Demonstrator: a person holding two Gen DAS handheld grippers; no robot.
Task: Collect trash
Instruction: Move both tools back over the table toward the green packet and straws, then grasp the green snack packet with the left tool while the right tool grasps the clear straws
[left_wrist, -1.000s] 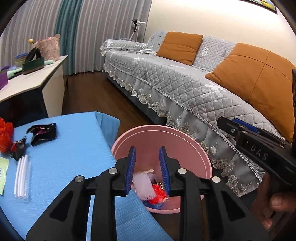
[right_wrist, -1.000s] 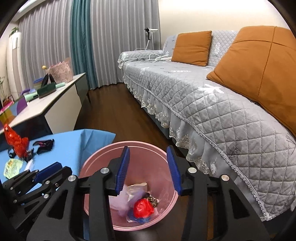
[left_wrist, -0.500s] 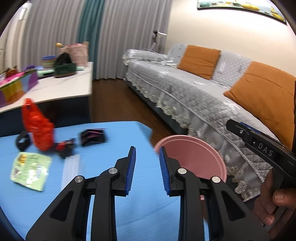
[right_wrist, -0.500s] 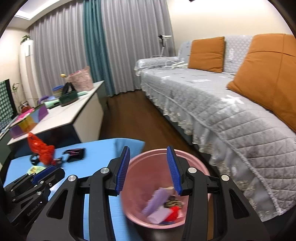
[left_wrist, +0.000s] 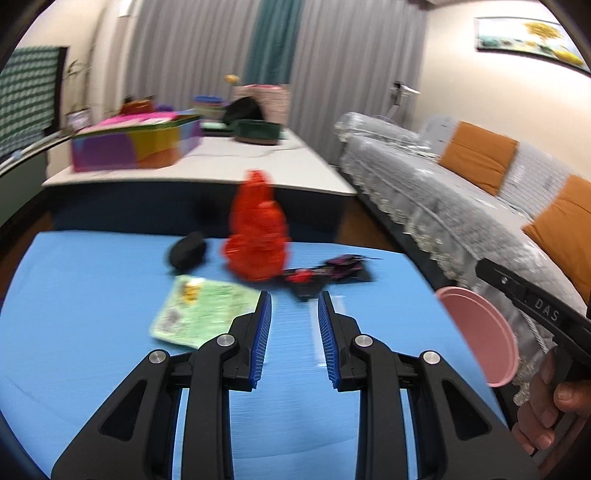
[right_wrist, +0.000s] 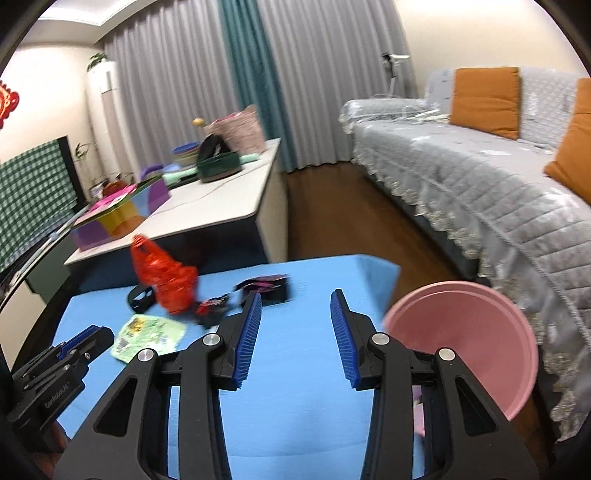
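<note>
Trash lies on a blue table: a crumpled red plastic bag, a green flat packet, a small black round item, a dark wrapper, a small red and black piece and clear straws. My left gripper is open and empty above the table, near the packet. My right gripper is open and empty over the table's right part. A pink bin stands off the table's right edge.
A white low cabinet with a colourful box and baskets stands behind the table. A grey sofa with orange cushions runs along the right. Dark wooden floor lies between them.
Both grippers have swung left, away from the pink bin and over the blue table. The trash on the table has come into the middle of both views. Both stay open.
</note>
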